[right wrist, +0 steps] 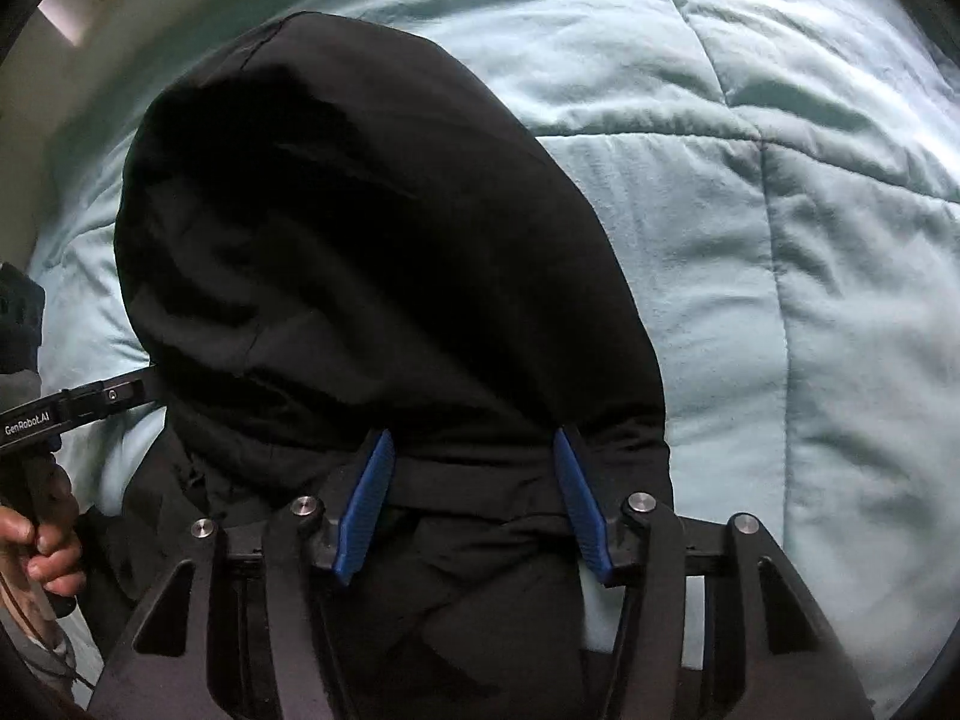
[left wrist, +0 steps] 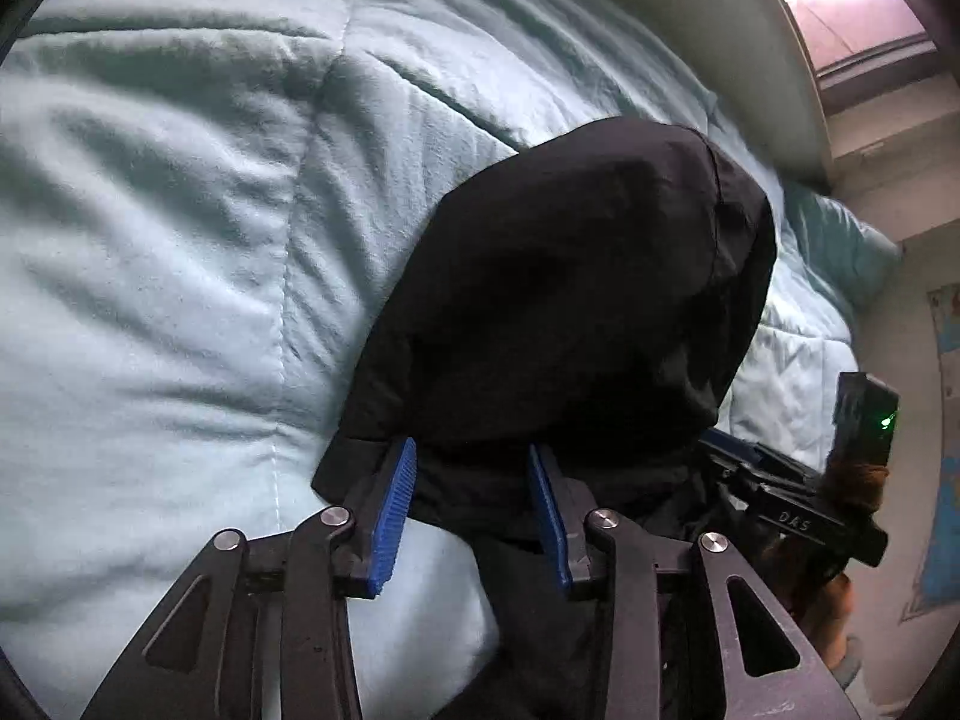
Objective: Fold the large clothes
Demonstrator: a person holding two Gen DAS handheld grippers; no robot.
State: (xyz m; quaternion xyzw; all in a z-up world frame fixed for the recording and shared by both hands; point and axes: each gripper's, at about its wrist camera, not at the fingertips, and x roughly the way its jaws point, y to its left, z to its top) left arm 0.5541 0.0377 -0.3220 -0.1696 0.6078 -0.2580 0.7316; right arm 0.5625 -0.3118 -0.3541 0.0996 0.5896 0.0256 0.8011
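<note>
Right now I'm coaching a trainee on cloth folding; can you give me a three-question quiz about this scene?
1. True or false: the black fabric garment lies on a pale blue quilted comforter.
2. What colour are the left gripper pads: A red, B blue, C green?
3. Are the right gripper pads pressed together or apart?

Key: 1 true; 2 B; 3 apart, with black cloth between them.

Left tool and right tool side by side, tilted downward, jaws parted.

A pale blue quilted comforter covers the bed; a window glows beyond it.
</note>
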